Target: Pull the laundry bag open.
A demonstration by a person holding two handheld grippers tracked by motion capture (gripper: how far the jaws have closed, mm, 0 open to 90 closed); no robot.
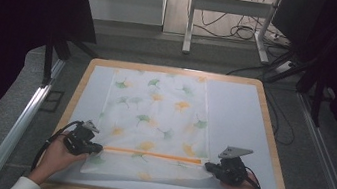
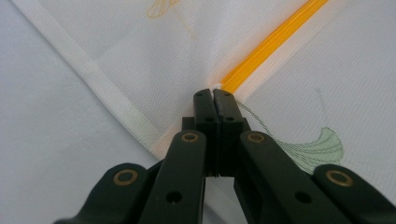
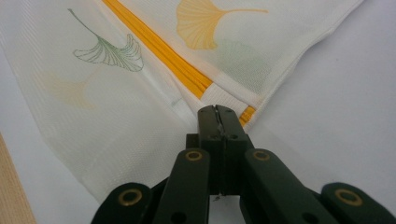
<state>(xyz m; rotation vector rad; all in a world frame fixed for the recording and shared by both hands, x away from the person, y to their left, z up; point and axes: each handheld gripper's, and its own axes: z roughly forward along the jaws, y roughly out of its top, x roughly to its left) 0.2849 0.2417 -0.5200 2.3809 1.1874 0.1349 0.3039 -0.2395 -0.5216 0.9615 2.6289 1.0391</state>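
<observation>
A white cloth (image 1: 158,118) printed with green and orange ginkgo leaves lies flat on the pale mat, an orange stripe (image 1: 152,154) running across its near part. My left gripper (image 1: 99,149) pinches the cloth at the stripe's left end, jaws shut on the fabric (image 2: 215,91). At the stripe's right end my right gripper (image 1: 208,166) is shut on the cloth too, its jaws pressed together over the hem (image 3: 217,110). A fold of cloth lies toward me below the stripe. The orange stripe (image 2: 271,44) runs away from the left jaws; the same stripe (image 3: 159,49) runs off from the right jaws.
The pale mat (image 1: 234,114) covers a wooden table (image 1: 271,135) with raised edges. Metal rails (image 1: 20,123) flank the table on both sides. A white stand (image 1: 229,12) and cables sit on the floor beyond the far edge.
</observation>
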